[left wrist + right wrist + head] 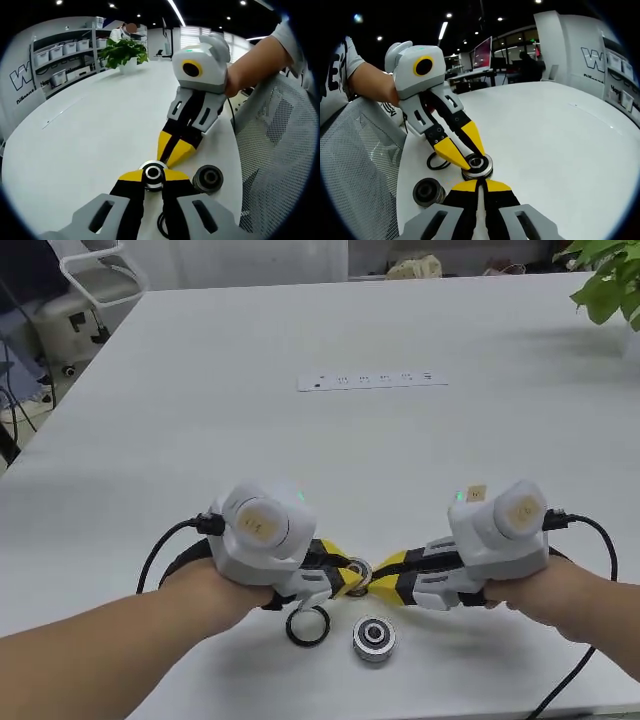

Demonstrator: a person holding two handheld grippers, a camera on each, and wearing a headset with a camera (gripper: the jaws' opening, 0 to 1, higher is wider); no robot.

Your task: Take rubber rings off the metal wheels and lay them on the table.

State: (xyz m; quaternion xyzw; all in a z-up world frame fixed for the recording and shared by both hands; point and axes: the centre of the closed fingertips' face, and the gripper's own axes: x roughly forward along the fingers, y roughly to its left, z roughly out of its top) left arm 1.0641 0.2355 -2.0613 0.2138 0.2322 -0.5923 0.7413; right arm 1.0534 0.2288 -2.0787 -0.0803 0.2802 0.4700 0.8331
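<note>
Two grippers are counted: the left gripper (pixel 345 581) and the right gripper (pixel 378 575). Two wheels are counted: one gripped wheel (pixel 358 572) and one free wheel (pixel 373 637). One loose ring (pixel 307 626) is counted. One power strip (pixel 372 380) and one plant (pixel 605 280) are counted, and one table (pixel 200 420) is seen.

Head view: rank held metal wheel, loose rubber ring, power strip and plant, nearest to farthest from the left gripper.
1. The held metal wheel, in the left gripper's jaws.
2. Rubber ring, close by.
3. Power strip, mid-table.
4. Plant, far right corner.
</note>
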